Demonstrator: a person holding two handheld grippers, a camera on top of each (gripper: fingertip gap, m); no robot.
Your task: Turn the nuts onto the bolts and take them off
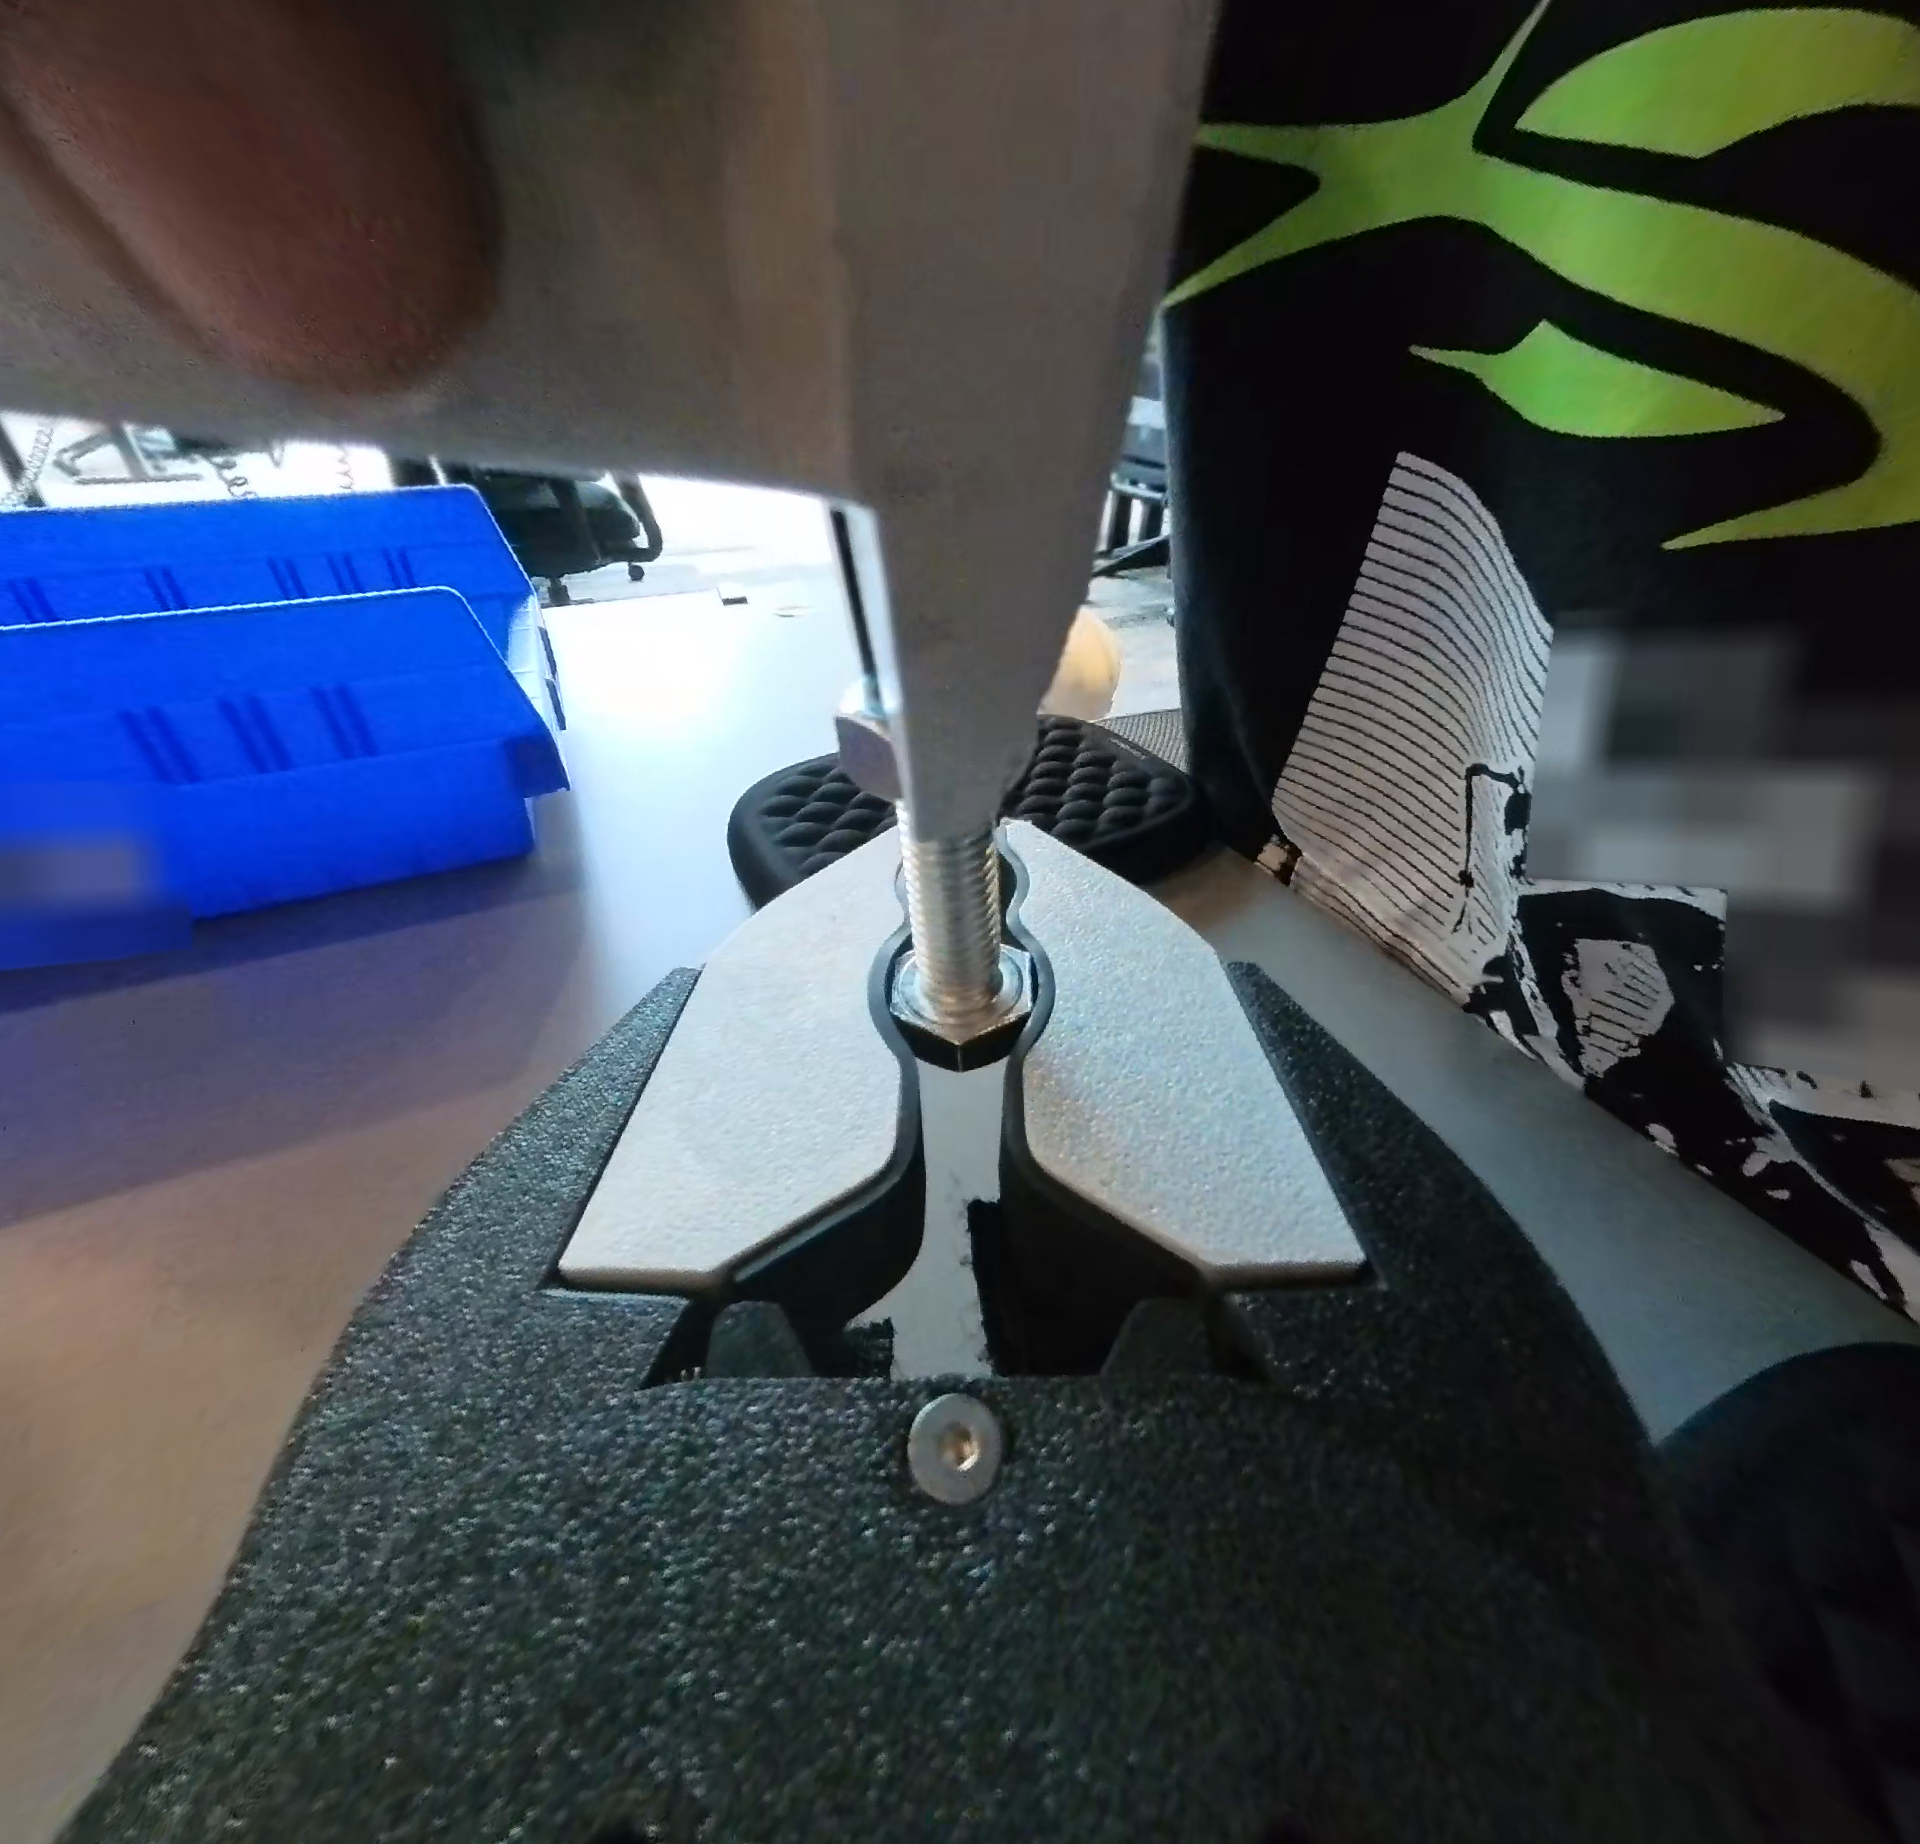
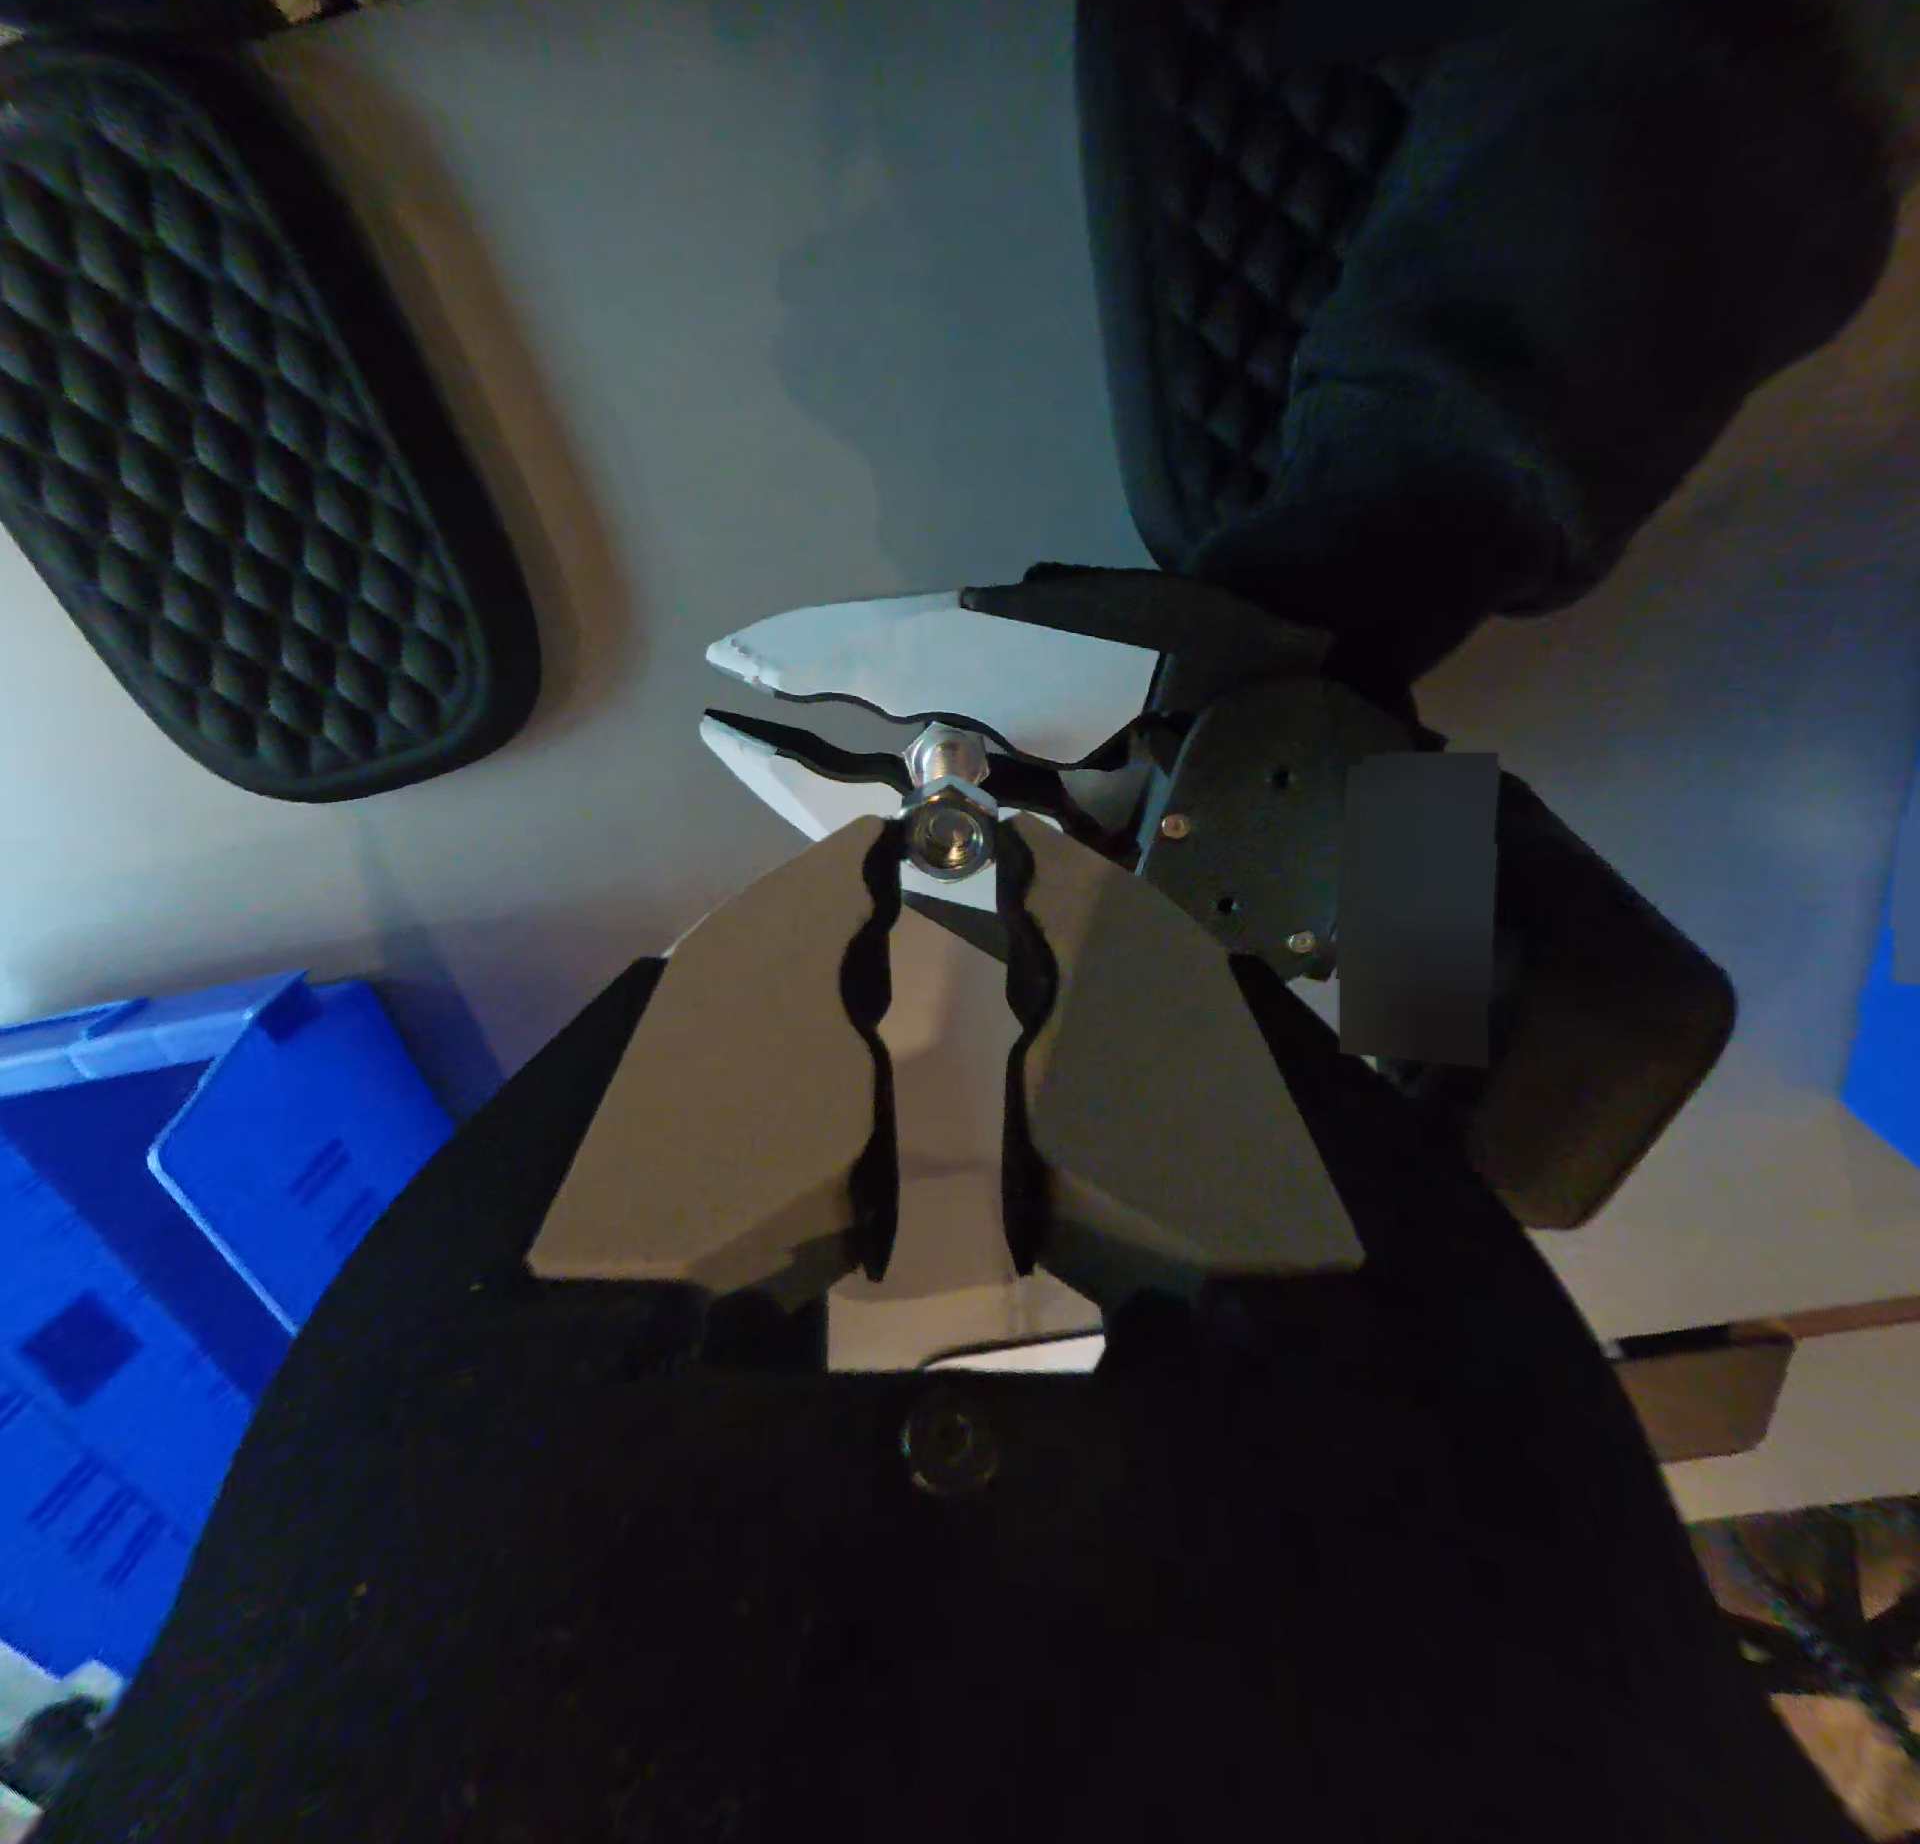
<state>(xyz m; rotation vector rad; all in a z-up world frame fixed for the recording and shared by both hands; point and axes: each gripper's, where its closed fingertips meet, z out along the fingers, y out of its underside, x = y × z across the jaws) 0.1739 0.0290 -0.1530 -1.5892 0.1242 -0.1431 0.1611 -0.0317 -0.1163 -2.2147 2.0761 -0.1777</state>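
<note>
Two grippers meet on one bolt (image 1: 948, 921): left gripper (image 1: 961, 973) clenched around the hex head, shank upright; right gripper (image 2: 940, 838) clamped on the nut (image 2: 943, 840) at the upper end, above the table (image 1: 260, 1119)

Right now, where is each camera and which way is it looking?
Left wrist view: on the left gripper, facing along its grey fingers, shut on the silver hex nut of a silver threaded bolt; a fingertip shows above.
Right wrist view: on the right gripper, facing the bolt end-on, table behind; a dark sleeve shows.
Both show the bolt, nut and blue plastic bins.
</note>
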